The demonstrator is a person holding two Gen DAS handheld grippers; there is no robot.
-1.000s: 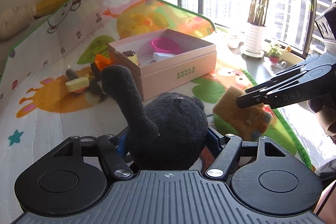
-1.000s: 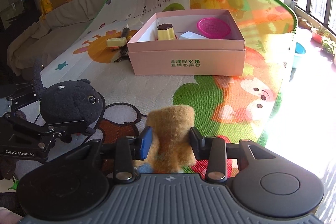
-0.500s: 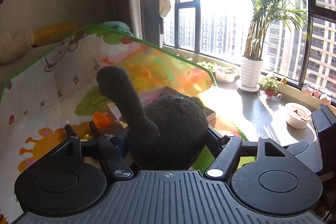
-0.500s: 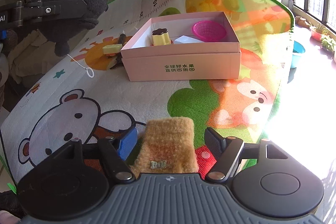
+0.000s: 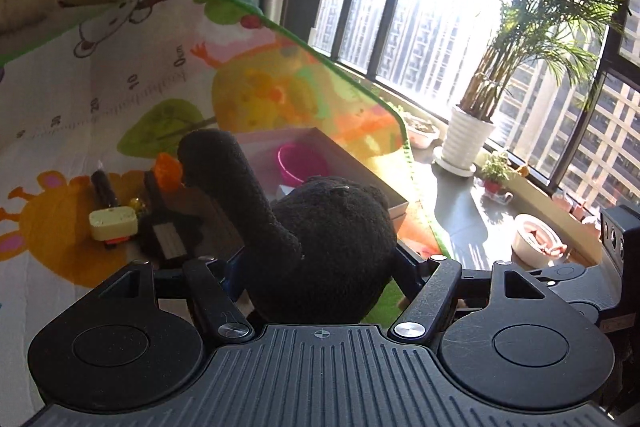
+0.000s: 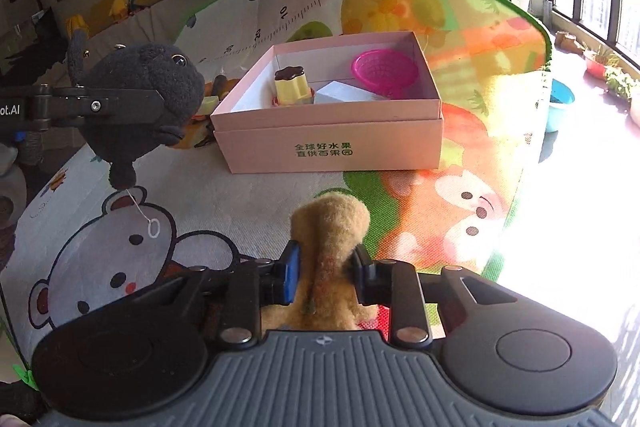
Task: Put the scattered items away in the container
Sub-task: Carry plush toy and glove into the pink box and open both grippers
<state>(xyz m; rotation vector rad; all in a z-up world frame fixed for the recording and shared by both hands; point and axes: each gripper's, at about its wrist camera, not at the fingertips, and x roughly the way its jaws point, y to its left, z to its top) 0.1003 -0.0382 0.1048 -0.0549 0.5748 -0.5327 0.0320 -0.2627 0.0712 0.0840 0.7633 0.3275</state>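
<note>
Left of the pink box (image 6: 328, 131), raised clear of the play mat (image 6: 224, 203), the left tongs (image 6: 168, 107) hold a black plush (image 6: 140, 99) clamped round its body, a thread loop dangling beneath; carried that high, it looks ready to clear the box wall and drop in. Behind the box's left end a few loose items wait on the mat: a cream block (image 5: 114, 225), a dark marker (image 5: 103, 189) and something orange (image 5: 169, 171). Inside the box sit a pudding toy (image 6: 291, 87), a white block (image 6: 340, 93) and a pink basket (image 6: 384, 69). In front of the box, low over the mat, the right tongs (image 6: 324, 273) have just been closing and now pinch a tan plush (image 6: 328, 259) narrowly, squeezing it into a fold, probably for a firm lift.

The right view shows the plush's eye and mouth and the whole box interior. The left view sees only the plush's back and one long limb, which hide most of the box, but it uncovers the loose items.
</note>
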